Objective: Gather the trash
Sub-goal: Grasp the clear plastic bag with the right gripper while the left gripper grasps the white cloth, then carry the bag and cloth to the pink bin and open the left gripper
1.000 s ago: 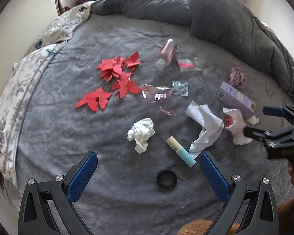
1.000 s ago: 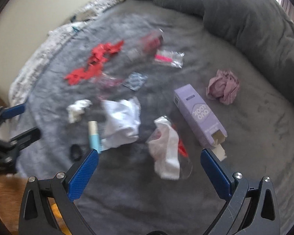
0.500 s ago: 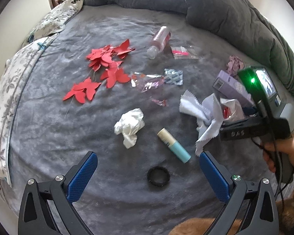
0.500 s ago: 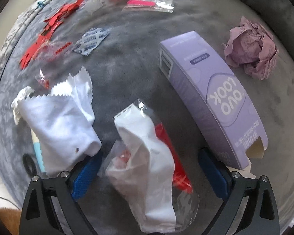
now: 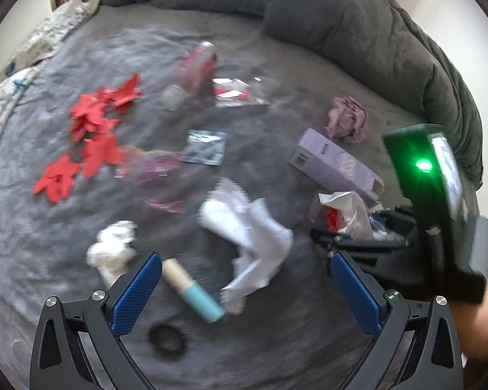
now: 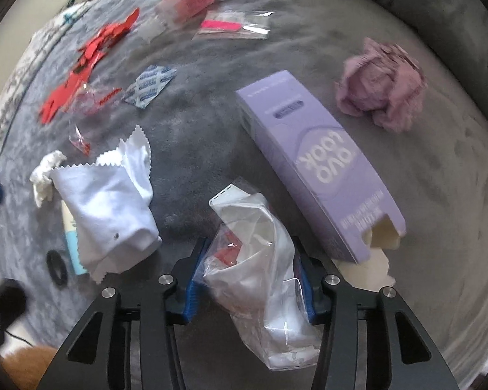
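Note:
Trash lies scattered on a grey blanket [image 5: 276, 74]. My right gripper [image 6: 250, 260] is shut on a crumpled clear plastic wrapper [image 6: 260, 250] with white and red inside; it also shows in the left wrist view [image 5: 345, 211]. A purple box [image 6: 315, 162] lies just right of it, a white cloth [image 6: 114, 191] to its left. My left gripper [image 5: 244, 289] is open and empty above a cream and teal tube [image 5: 192, 289] and the white cloth [image 5: 253, 237]. A crumpled tissue [image 5: 114, 247] lies at its left finger, a black ring [image 5: 167, 338] below.
Red paper cutouts [image 5: 91, 136], a pink bottle [image 5: 195, 68], small clear wrappers [image 5: 237, 92], a blue sachet [image 5: 206, 147] and a crumpled pink paper ball [image 5: 346, 118] lie farther back. A dark grey duvet [image 5: 358, 26] is bunched along the far and right edges.
My right gripper has closed on the plastic wrapper it was straddling. My left gripper has moved forward and right, closer to the tube and cloth.

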A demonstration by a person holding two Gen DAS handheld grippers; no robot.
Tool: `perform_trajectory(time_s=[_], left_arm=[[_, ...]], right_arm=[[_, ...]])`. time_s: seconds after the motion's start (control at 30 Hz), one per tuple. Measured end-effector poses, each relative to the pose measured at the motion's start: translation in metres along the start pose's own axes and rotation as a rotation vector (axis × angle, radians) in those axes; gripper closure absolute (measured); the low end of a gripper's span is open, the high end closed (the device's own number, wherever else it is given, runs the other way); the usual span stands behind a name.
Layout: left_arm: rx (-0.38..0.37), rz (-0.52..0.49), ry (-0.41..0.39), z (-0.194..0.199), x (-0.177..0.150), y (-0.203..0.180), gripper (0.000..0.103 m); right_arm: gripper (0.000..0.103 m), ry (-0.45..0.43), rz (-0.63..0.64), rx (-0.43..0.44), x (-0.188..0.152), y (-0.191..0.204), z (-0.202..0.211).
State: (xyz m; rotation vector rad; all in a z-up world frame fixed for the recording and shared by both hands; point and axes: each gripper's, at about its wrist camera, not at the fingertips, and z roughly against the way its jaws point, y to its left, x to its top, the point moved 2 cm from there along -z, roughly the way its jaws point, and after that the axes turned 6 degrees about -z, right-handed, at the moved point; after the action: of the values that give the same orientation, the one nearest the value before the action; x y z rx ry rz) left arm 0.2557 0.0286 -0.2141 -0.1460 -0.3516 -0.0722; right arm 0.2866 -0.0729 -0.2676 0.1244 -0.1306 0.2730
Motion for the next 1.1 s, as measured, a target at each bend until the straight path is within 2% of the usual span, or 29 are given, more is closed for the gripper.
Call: perform_trajectory(time_s=[0.03, 0.1, 0.13, 0.2, 0.33, 0.4, 0.43, 0.57, 0.6, 0.63, 0.67, 0.7, 0.73, 0.87, 1.1], left_arm=[[-0.006, -0.001, 0.009, -0.005, 0.002, -0.005, 0.0], [-0.068, 0.037, -0.002, -0.015, 0.004, -0.007, 0.0], [-0.063, 0.049, 0.022, -0.023, 0.006, -0.009, 0.0], [-0.007, 0.046, 0.072, -0.038, 0.011, -0.011, 0.005], [0.022, 0.048, 0.124, -0.065, 0.014, -0.01, 0.01], [0.04, 0.052, 0.17, -0.083, 0.013, -0.01, 0.026], [0.049, 0.051, 0.192, -0.092, 0.012, -0.01, 0.028], [0.122, 0.011, 0.194, -0.104, 0.013, -0.022, 0.029], [0.129, 0.009, 0.194, -0.104, 0.013, -0.023, 0.032], [0.128, 0.006, 0.189, -0.103, 0.013, -0.025, 0.037], [0.128, 0.005, 0.18, -0.1, 0.014, -0.026, 0.059], [0.132, 0.004, 0.171, -0.097, 0.015, -0.029, 0.099], [0.146, 0.005, 0.169, -0.093, 0.017, -0.03, 0.098], [0.116, 0.018, 0.163, -0.08, 0.023, -0.037, 0.098], [0.147, 0.078, 0.011, -0.008, 0.023, -0.031, 0.098]], right_arm=[[0.056, 0.0, -0.016, 0.009, -0.001, -0.004, 0.003], [0.057, -0.002, -0.042, 0.008, -0.007, -0.011, 0.009], [0.057, 0.004, -0.082, 0.009, -0.01, -0.02, 0.011], [0.057, 0.007, -0.137, 0.01, -0.016, -0.038, 0.015], [0.057, -0.005, -0.117, -0.005, -0.027, -0.05, 0.019], [0.057, -0.011, -0.127, -0.001, -0.03, -0.052, 0.023], [0.057, -0.016, -0.134, 0.003, -0.031, -0.059, 0.023], [0.057, -0.028, -0.144, 0.013, -0.037, -0.069, 0.033], [0.057, -0.031, -0.145, 0.019, -0.032, -0.074, 0.034], [0.057, -0.033, -0.146, 0.023, -0.032, -0.075, 0.036], [0.057, -0.037, -0.148, 0.026, -0.033, -0.077, 0.038], [0.057, -0.041, -0.148, 0.032, -0.033, -0.079, 0.041], [0.057, -0.043, -0.146, 0.035, -0.034, -0.079, 0.043], [0.057, -0.056, -0.137, 0.046, -0.03, -0.073, 0.049], [0.057, -0.104, -0.062, 0.071, -0.027, -0.05, 0.075]])
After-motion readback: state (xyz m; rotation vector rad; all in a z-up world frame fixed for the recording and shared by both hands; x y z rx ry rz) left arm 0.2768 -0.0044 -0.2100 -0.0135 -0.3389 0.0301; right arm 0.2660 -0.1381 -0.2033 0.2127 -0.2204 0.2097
